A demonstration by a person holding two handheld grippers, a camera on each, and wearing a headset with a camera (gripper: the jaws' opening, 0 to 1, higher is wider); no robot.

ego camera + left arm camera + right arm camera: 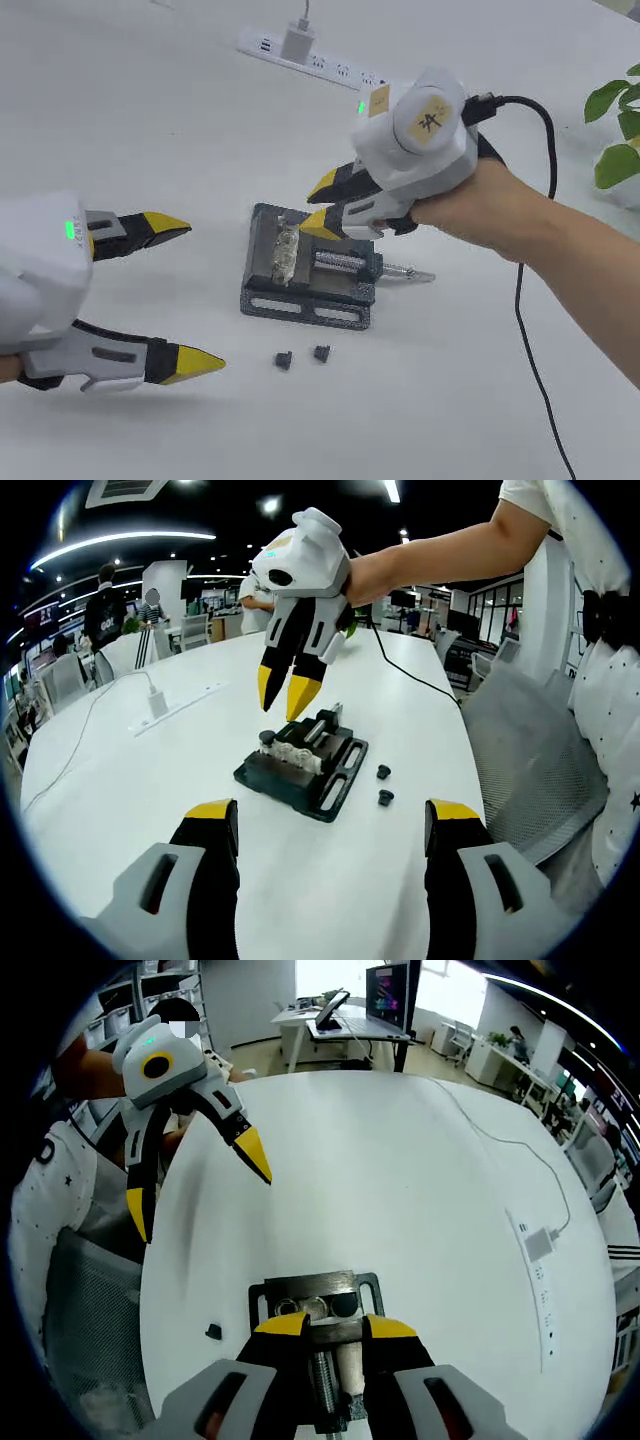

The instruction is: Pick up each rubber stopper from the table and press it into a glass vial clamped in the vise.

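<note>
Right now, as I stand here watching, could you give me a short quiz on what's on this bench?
1. How many rubber stoppers lie loose on the table?
2. True or false: the left gripper has its jaws wide open and empty.
3. Where is the right gripper? A: above the vise. B: resting on the table. C: touching the left gripper.
Key: 1 two; 2 true; 3 A.

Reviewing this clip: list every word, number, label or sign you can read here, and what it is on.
Round tan sticker on the white right gripper: dark handwritten mark, too blurred to read.
Square tan sticker beside it: no legible text.
Lit monitor in the background: too small to read.
Nothing else carries readable text.
</note>
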